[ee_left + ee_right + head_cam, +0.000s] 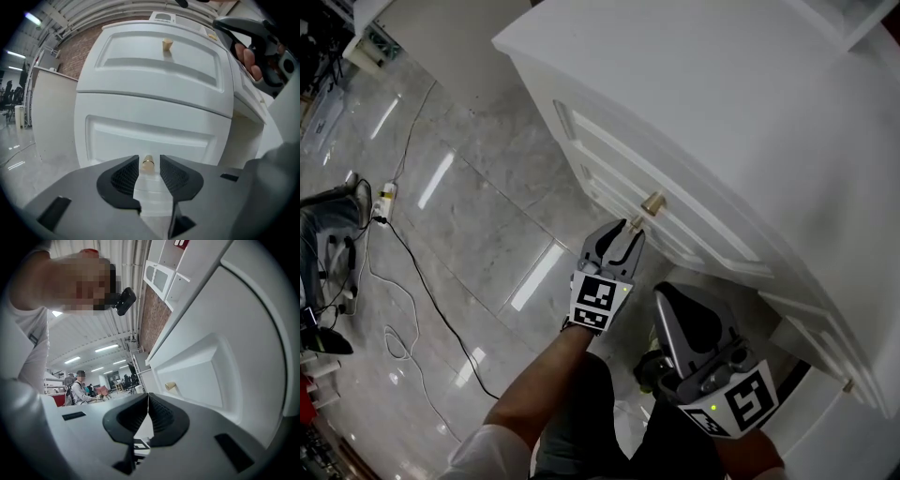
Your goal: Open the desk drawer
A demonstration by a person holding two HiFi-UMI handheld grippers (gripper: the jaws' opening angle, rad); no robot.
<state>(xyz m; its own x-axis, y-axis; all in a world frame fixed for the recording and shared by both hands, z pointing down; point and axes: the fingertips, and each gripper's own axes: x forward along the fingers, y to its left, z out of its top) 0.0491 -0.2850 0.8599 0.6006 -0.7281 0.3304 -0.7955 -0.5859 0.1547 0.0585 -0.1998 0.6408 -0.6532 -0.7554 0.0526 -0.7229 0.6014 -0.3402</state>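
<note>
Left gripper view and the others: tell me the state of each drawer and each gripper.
Upper drawer: closed.
Lower drawer: closed.
Left gripper: open, the lower drawer's knob in the gap, not gripped.
Right gripper: shut, empty.

A large open hall used as a workspace: polished marble floor (478,178) with trailing cables (422,279), brick wall (152,317), ceiling strip lights (107,348), a seated person (80,391) far off.
</note>
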